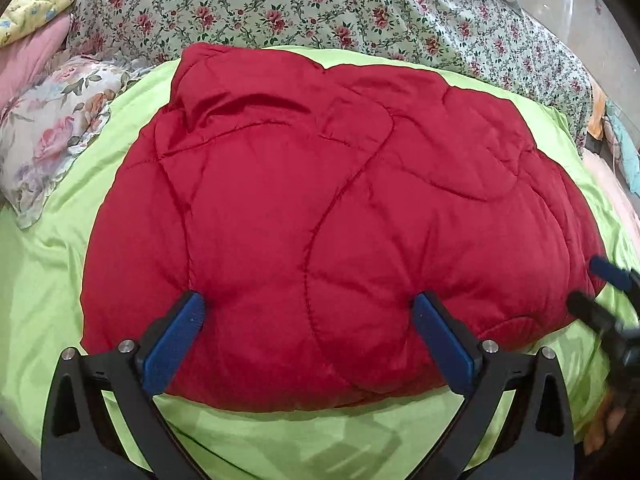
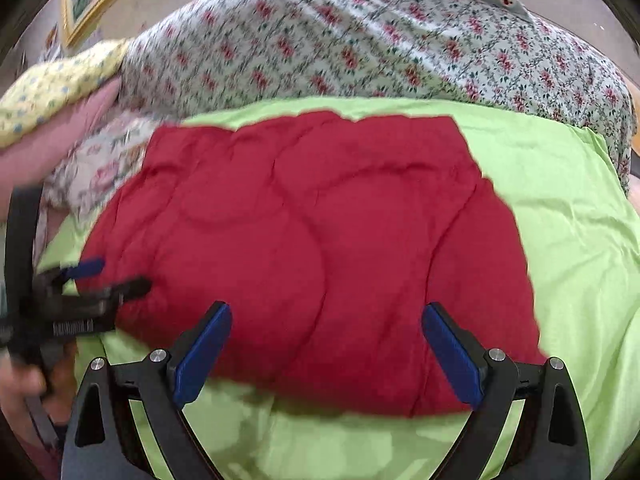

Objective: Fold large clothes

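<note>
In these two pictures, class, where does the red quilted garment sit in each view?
Left wrist view: red quilted garment fills the middle, on the green sheet.
Right wrist view: garment sits centre, slightly lower.
Shared landmark: the floral blanket behind it.

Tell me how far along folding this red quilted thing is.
Done: the red garment already lies in a compact folded bundle on the green sheet. In hand: nothing; the left gripper and right gripper are both open over its near edge. Left: perhaps one more fold or some smoothing, since the top is puffy.
</note>
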The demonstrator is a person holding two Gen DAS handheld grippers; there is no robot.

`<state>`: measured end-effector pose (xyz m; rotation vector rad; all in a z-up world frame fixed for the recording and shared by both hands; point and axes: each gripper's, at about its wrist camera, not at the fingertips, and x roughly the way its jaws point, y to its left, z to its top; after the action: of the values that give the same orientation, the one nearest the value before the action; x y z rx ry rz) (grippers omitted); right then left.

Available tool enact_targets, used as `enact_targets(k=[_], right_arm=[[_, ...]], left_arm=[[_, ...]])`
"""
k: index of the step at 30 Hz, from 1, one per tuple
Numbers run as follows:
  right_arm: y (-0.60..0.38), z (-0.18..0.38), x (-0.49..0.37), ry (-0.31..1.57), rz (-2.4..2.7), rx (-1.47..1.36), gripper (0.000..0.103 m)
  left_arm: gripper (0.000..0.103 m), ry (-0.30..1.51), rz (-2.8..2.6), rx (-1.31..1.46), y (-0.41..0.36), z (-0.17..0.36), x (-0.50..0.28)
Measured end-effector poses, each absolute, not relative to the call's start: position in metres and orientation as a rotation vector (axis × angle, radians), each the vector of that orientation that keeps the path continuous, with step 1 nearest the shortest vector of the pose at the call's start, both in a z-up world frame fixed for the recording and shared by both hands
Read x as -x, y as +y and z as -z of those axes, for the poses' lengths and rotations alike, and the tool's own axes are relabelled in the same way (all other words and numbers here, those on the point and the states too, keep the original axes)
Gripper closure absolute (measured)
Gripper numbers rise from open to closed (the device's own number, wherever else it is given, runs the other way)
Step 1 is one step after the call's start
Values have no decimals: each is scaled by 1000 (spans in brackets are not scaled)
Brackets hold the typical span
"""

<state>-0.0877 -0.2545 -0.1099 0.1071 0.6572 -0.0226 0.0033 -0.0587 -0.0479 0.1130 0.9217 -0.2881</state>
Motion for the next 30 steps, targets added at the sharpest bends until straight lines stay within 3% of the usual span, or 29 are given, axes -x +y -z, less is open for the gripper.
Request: enact_targets(k=[11, 23, 30], right_arm=[[-264, 137, 69, 715, 50, -130, 3], [-267, 107, 72, 664, 56, -144, 4], [-271, 131, 44, 732, 72, -119, 1]], left_arm=[[0, 897, 235, -107, -52, 38, 7], [0, 924, 245, -90, -48, 46, -1], [0, 909, 206, -83, -43, 43, -24]])
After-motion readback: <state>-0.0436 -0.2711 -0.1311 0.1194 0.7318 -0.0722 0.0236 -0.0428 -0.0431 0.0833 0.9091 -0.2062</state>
